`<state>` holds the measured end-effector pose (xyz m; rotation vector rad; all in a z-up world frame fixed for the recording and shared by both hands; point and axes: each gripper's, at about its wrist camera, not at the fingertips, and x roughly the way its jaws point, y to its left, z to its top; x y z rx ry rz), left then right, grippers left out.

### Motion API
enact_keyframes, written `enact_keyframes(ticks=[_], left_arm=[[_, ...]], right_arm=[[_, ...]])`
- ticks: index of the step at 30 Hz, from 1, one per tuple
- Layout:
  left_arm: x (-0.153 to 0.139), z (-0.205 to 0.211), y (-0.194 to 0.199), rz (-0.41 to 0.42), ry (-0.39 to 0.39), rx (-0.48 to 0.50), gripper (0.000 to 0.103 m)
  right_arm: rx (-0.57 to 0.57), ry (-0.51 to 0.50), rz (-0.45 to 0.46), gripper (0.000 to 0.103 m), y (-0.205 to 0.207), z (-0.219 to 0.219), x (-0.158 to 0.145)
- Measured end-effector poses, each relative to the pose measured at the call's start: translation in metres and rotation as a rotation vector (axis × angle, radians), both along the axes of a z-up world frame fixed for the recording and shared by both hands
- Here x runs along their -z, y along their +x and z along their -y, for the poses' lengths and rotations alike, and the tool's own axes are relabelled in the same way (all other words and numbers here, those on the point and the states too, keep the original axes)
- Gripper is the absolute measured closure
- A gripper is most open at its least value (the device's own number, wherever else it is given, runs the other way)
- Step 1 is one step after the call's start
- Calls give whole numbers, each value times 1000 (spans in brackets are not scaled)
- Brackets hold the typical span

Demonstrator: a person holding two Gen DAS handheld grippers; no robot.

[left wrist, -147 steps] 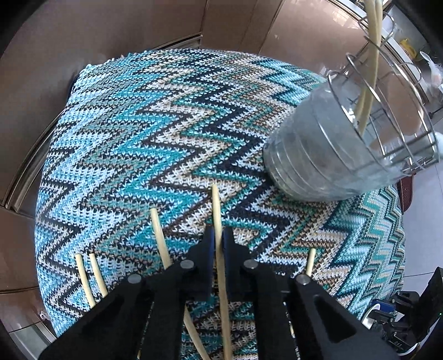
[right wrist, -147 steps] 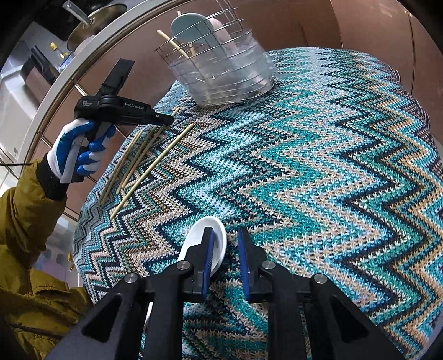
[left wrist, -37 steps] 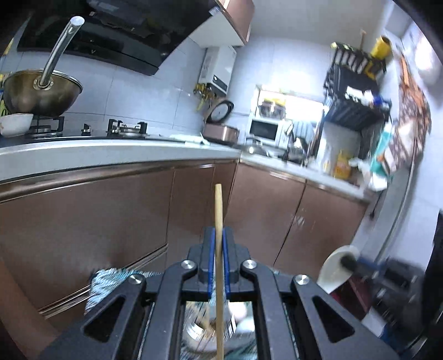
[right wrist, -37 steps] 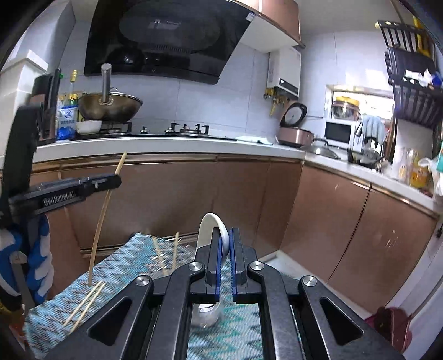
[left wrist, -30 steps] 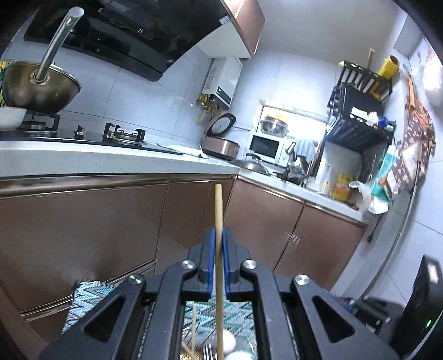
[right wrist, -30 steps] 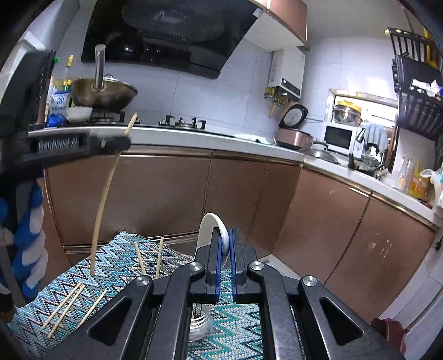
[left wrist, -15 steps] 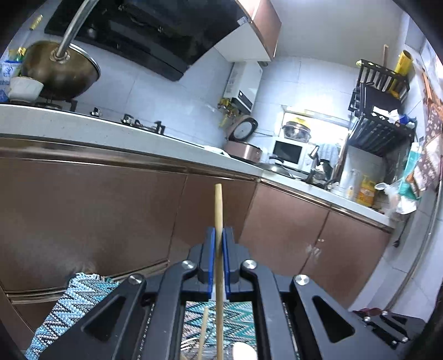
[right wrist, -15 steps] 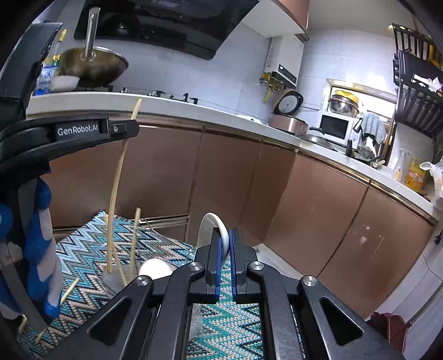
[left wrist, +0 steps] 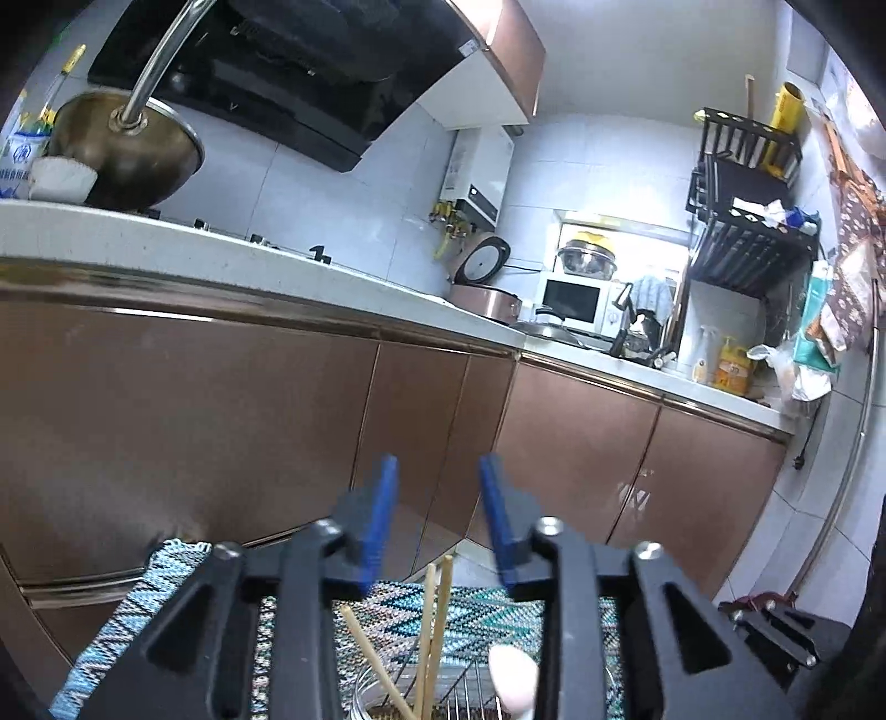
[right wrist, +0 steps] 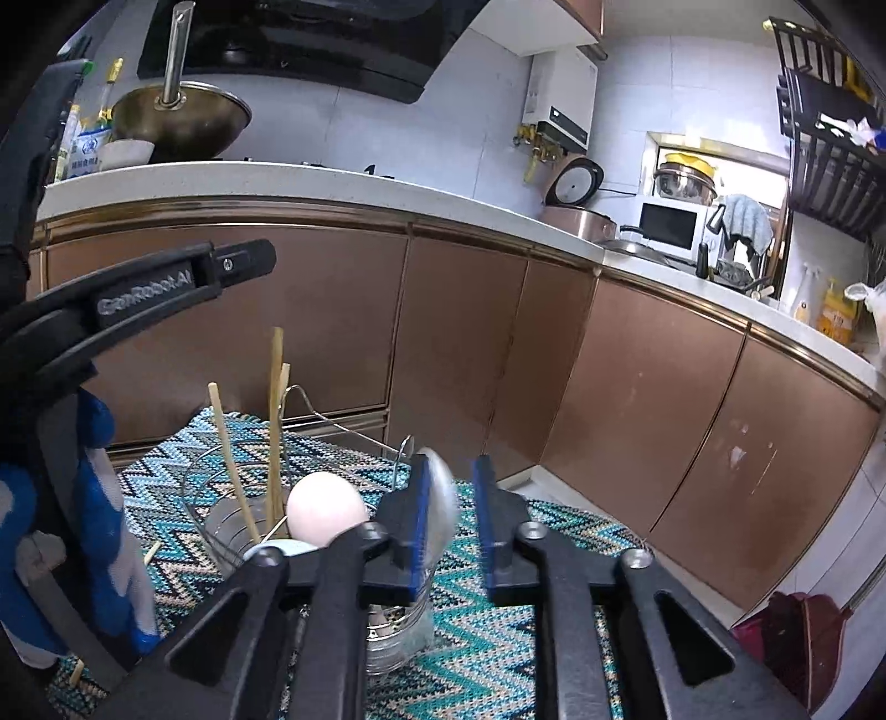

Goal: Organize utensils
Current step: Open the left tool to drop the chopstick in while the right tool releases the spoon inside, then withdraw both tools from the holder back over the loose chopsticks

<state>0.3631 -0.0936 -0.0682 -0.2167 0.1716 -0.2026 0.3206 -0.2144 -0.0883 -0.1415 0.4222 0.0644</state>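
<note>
Both sets of jaws have just been opening: the left gripper holds nothing; by the right gripper a blurred white spoon lies against the left pad, contact unclear. Low in frame, chopsticks stand near upright in the wire holder, its base hidden behind the fingers; a pink spoon sits beside them.

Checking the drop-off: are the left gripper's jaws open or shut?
Open: the left gripper has just been opening, nothing between its jaws; chopsticks stand below.

You're in home kitchen. Range hood over gas hob, wok sitting on it. White countertop w/ brown cabinet fronts below. Rice cooker, microwave further along. Sink area w/ dish soap. Water heater on tiled wall. Black rack up right.
</note>
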Motion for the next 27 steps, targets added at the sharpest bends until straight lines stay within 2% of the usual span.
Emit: enact_keyframes(ticks=[2, 4, 9, 14, 19, 22, 27], left_arm=[[-6, -5, -8, -8, 7, 2, 68], [-12, -8, -14, -24, 12, -2, 58], [-27, -22, -40, -32, 50, -26, 57], [-38, -34, -73, -53, 83, -39, 51], [-43, -47, -109, -58, 112, -51, 50], [-47, -54, -129, -63, 115, -57, 47], [-54, -64, -154, -60, 119, -76, 43]], right_arm=[[5, 16, 8, 71, -7, 2, -4], [16, 28, 16, 66, -14, 6, -9], [38, 70, 44, 61, -37, 16, -27], [41, 134, 65, 49, -69, 26, -43], [69, 158, 89, 19, -104, 28, -55], [82, 169, 96, 11, -123, 29, -61], [92, 196, 108, 7, -153, 30, -69]])
